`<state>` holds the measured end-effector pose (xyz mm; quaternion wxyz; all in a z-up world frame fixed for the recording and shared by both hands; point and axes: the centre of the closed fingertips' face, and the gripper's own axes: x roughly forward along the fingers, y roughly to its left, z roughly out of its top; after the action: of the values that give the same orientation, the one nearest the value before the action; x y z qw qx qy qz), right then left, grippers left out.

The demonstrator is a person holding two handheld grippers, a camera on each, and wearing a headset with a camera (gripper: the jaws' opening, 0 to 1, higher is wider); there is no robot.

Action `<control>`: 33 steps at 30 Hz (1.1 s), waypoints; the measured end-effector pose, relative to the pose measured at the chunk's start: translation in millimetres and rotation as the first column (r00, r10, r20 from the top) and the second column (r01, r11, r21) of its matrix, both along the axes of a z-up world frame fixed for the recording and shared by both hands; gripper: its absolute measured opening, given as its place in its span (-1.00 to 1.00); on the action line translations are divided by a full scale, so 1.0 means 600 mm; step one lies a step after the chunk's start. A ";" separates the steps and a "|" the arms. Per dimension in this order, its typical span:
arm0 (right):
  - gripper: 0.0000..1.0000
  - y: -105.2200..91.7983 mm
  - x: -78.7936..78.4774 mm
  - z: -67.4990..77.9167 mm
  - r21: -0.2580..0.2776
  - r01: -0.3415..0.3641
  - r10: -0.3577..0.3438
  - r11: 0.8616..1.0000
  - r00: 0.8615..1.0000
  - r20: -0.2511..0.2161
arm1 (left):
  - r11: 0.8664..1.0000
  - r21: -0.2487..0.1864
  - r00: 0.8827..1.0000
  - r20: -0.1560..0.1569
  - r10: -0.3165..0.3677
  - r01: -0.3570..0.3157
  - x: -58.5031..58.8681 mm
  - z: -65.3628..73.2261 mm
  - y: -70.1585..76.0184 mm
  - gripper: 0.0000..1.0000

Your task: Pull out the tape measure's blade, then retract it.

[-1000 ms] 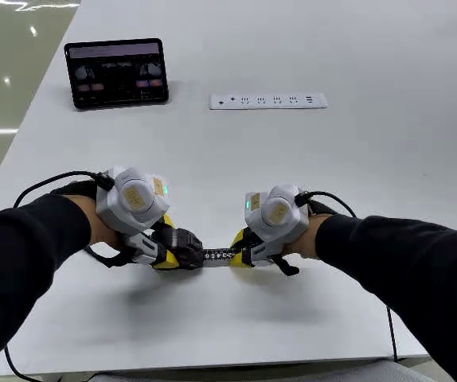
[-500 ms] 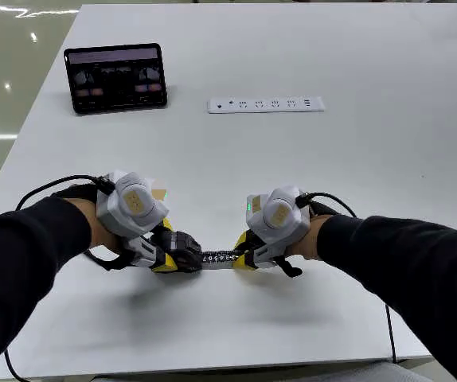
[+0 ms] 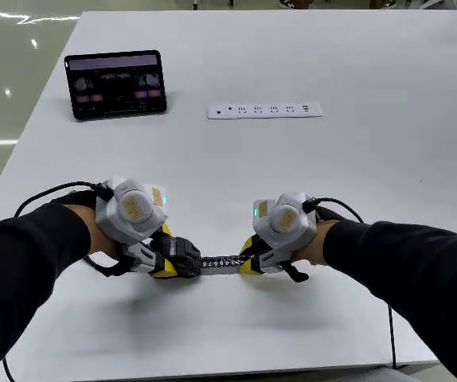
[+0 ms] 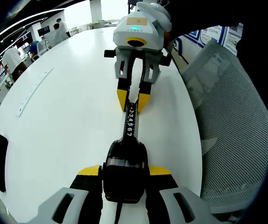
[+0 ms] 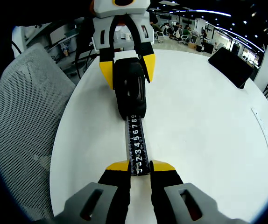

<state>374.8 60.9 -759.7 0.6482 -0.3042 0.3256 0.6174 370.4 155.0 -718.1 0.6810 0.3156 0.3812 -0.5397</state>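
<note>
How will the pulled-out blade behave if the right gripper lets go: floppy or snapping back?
The blade runs straight, so probably stiff at this short length. Released, it likely springs back into the black case the left gripper clamps. Its narrow end may slip from the right gripper.

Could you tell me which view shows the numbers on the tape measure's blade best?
The right gripper view: the blade runs large and its digits read clearly. The left gripper view shows it smaller; the head view, a thin strip.
</note>
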 end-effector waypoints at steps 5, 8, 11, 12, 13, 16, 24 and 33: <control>-0.78 -0.001 -0.001 0.000 -0.003 -0.003 0.003 1.000 1.000 0.002 | 1.000 0.004 1.000 0.000 -0.003 0.003 0.001 -0.001 0.001 -0.38; -0.78 -0.004 -0.001 0.000 -0.006 -0.003 0.003 1.000 1.000 0.003 | 1.000 0.005 1.000 -0.001 -0.003 0.003 0.003 -0.002 0.002 -0.37; -0.78 -0.008 -0.001 0.000 -0.005 0.001 -0.001 1.000 1.000 0.001 | 1.000 0.005 1.000 -0.002 -0.003 0.003 0.003 -0.003 0.002 -0.37; -0.78 -0.009 -0.001 0.000 -0.006 0.002 -0.002 1.000 1.000 0.001 | 1.000 0.005 1.000 -0.002 -0.004 0.004 0.003 -0.003 0.002 -0.37; -0.78 -0.011 -0.001 0.000 -0.006 0.002 -0.002 1.000 1.000 0.002 | 1.000 0.007 1.000 -0.004 -0.005 0.005 0.002 -0.003 0.002 -0.37; -0.78 -0.019 0.000 0.000 -0.008 0.007 -0.007 1.000 1.000 0.002 | 1.000 0.012 1.000 -0.004 -0.009 0.009 0.002 -0.004 0.002 -0.38; -0.78 -0.030 0.000 0.001 -0.001 0.025 -0.025 1.000 1.000 0.001 | 1.000 0.008 1.000 -0.012 0.004 -0.004 0.003 -0.005 0.003 -0.38; -0.78 -0.042 0.000 0.002 0.007 0.037 -0.037 0.999 0.999 -0.003 | 1.000 0.010 1.000 -0.011 -0.003 0.003 0.003 -0.006 0.002 -0.38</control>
<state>375.1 35.7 -758.4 0.6602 -0.2949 0.3297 0.6070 372.2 156.2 -721.5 0.6766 0.3165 0.3870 -0.5406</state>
